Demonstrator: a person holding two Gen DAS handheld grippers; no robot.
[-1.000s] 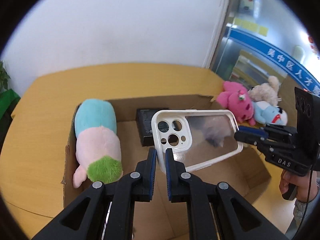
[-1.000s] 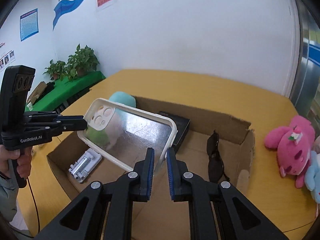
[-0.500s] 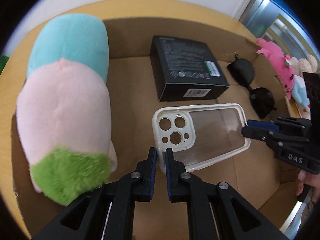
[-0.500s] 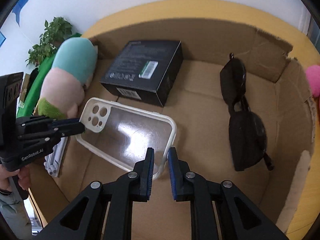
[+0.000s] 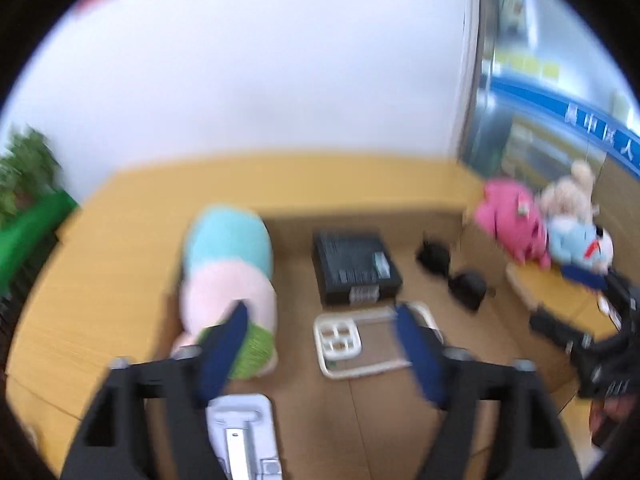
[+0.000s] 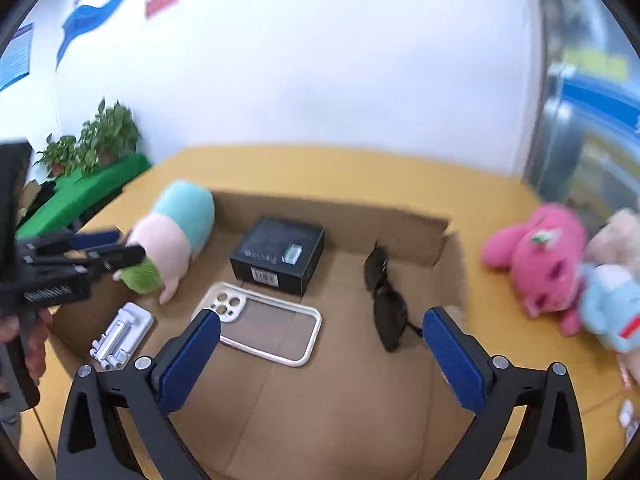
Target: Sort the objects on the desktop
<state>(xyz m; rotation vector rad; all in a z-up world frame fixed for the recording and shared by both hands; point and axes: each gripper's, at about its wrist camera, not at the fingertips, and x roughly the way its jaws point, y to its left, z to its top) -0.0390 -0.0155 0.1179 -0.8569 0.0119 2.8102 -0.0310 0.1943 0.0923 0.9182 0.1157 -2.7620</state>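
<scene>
Office or institutional room. A yellow wooden table (image 6: pixel 360 168) stands against a plain white wall (image 6: pixel 320 60) bearing a blue wave graphic (image 6: pixel 100 4), a red sign (image 6: pixel 161 0) and a blue poster (image 6: pixel 16 58); potted plants (image 6: pixel 96 140) occupy a green-covered stand (image 6: pixel 80 196).

Two wrist fisheyes, both above the cardboard box (image 6: pixel 332 208), angled down and forward.
Left view looked in from the box's near-left side, blurred; right view from near-right. Both shared the box floor, yellow surface (image 6: pixel 360 168) and white wall.
</scene>
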